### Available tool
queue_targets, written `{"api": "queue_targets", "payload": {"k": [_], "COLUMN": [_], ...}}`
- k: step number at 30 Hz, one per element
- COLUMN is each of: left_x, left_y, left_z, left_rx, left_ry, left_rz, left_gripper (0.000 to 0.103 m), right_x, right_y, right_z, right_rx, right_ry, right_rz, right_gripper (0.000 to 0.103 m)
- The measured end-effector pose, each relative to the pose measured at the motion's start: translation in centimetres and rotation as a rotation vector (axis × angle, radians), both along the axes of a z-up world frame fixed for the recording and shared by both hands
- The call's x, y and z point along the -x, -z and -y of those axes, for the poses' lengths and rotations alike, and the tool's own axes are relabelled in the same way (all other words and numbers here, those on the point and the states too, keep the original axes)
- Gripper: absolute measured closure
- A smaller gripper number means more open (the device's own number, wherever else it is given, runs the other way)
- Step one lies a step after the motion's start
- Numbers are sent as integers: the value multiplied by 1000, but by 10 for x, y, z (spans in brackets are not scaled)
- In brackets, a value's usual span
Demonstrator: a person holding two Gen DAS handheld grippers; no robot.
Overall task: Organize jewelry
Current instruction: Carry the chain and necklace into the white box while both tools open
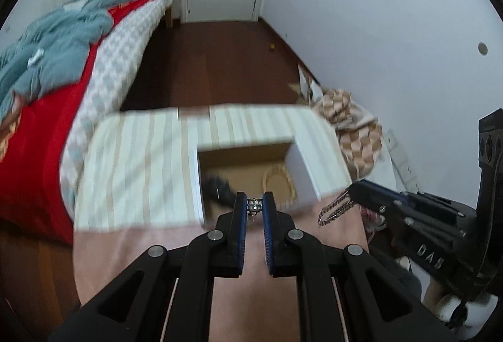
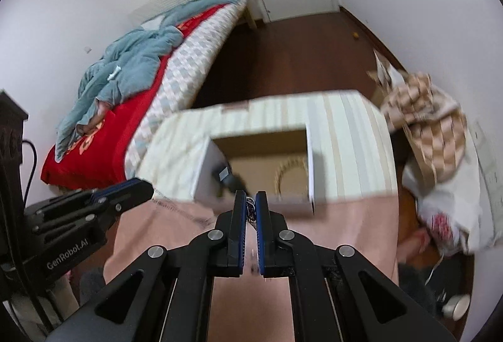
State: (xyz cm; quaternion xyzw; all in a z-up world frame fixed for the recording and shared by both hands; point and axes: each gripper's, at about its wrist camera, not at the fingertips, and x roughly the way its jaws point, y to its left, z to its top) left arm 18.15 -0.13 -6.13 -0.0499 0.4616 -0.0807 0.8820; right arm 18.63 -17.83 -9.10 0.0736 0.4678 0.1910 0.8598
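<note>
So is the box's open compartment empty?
No, in the left wrist view a gold ring-shaped bracelet and a dark fuzzy item lie inside the striped box.

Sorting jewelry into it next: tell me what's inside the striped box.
Inside the striped box: a pale gold beaded loop lying flat on the cardboard floor and a dark fuzzy item. The near corners are hidden by the walls and claws.

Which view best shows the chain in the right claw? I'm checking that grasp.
The left wrist view: the silver chain hangs in full from the right claw. The right wrist view shows only a bit of chain pinched between its pads.
</note>
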Motion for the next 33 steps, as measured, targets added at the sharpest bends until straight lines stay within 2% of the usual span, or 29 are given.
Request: {"api": "queue_targets", "payload": {"k": [3, 5, 9, 13, 18, 23, 24, 26, 27, 28, 29, 30, 33], "left_x": [-33, -54, -100, -129, -142, -144, -144, -141, -143, -141, -138, -137, -130], "left_y": [-6, 0, 33, 76, 107, 105, 105, 101, 101, 98, 94, 92, 84], "left_z": [-1, -2, -4, -12, -21, -29, -31, -32, -31, -31, -32, -33, -35], "left_rx": [-8, -6, -10, 53, 97, 120, 116, 83, 66, 44, 29, 18, -18], "left_ry": [1, 7, 26, 23, 13, -30, -39, -54, -57, -61, -65, -68, -83], "left_rz": [14, -3, -85, -200, -274, -305, -310, -303, -299, -281, -264, -255, -229], "left_gripper": [96, 96, 96, 96, 95, 93, 88, 65, 35, 21, 21, 21, 20], "right_x": [-32, -59, -108, -148, -166, -173, -176, -178, -178, -176, -175, -173, -163], "right_y": [-11, -8, 19, 56, 80, 90, 94, 99, 100, 100, 98, 95, 82], "right_z": [-9, -14, -20, -26, -32, -40, -41, -39, -37, -34, -32, -28, -23], "right_rx": [16, 19, 7, 19, 5, -41, -28, 8, 18, 30, 36, 40, 68], "right_ry": [-21, -32, -36, -44, -62, -115, -116, -92, -79, -66, -60, -53, -48], "right_rz": [19, 0, -87, -170, -221, -274, -293, -314, -319, -322, -318, -306, -273], "right_gripper": [97, 97, 97, 97, 97, 96, 96, 96, 91, 77, 67, 52, 49]}}
